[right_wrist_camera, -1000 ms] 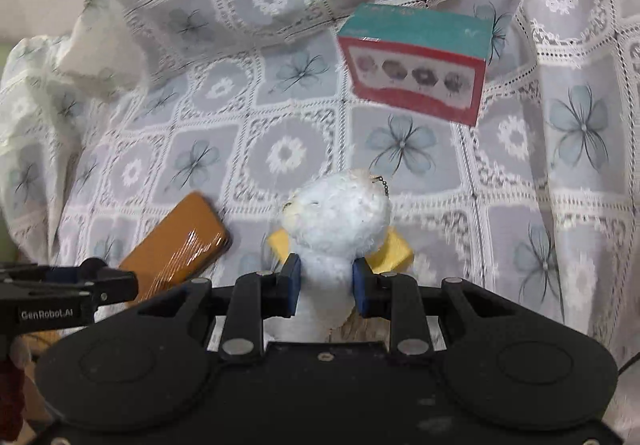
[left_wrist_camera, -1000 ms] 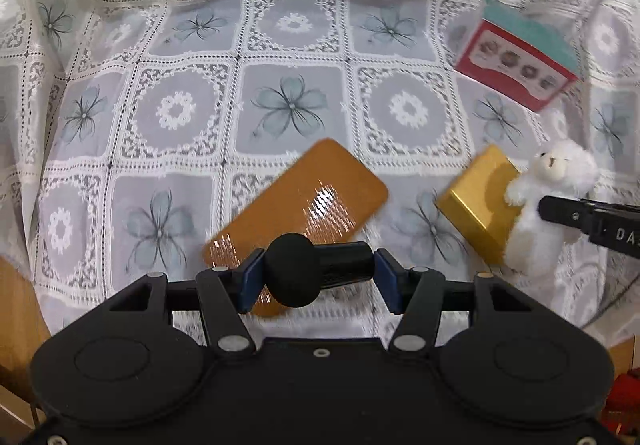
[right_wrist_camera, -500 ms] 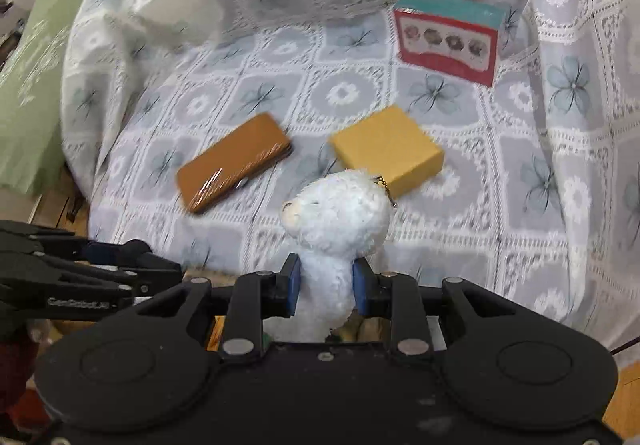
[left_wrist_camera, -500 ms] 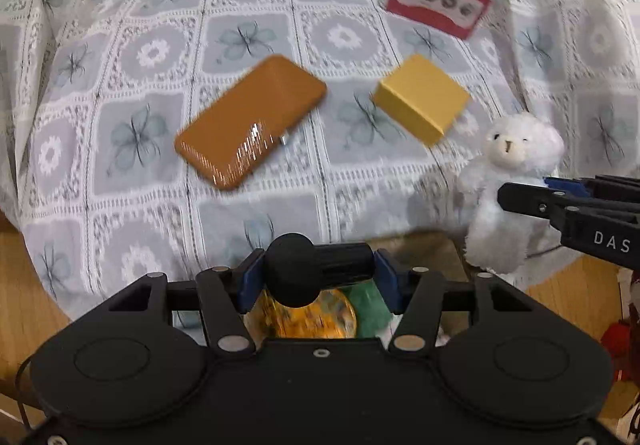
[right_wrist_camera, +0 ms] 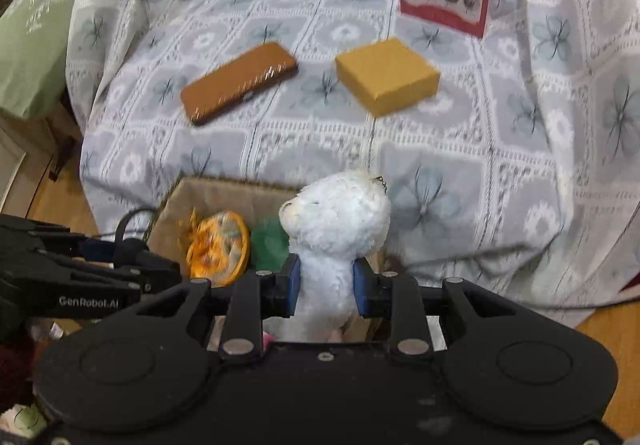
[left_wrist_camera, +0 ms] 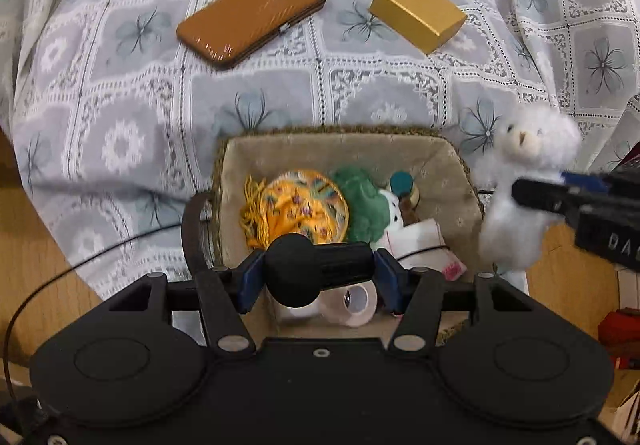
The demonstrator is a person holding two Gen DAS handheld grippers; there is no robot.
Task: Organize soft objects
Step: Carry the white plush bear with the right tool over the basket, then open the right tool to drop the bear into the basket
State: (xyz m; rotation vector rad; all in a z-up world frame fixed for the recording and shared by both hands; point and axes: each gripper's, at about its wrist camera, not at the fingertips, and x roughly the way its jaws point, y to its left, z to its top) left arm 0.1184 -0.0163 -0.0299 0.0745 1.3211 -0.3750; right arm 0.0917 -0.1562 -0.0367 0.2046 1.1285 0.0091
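The right tongs (right_wrist_camera: 326, 287) pinch the fluffy white plush bear (right_wrist_camera: 334, 229) at three o'clock of the fabric-lined woven basket (left_wrist_camera: 440, 157); centre it over the basket before spreading. The left tongs (left_wrist_camera: 318, 275) clamp a black rubbery handle (left_wrist_camera: 316, 269) above it.

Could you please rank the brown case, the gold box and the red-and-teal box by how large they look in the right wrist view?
1. brown case and gold box: they look about alike, so I leave them tied.
2. red-and-teal box: smallest-looking, though it sits farthest from the camera, so its true size is unsure.
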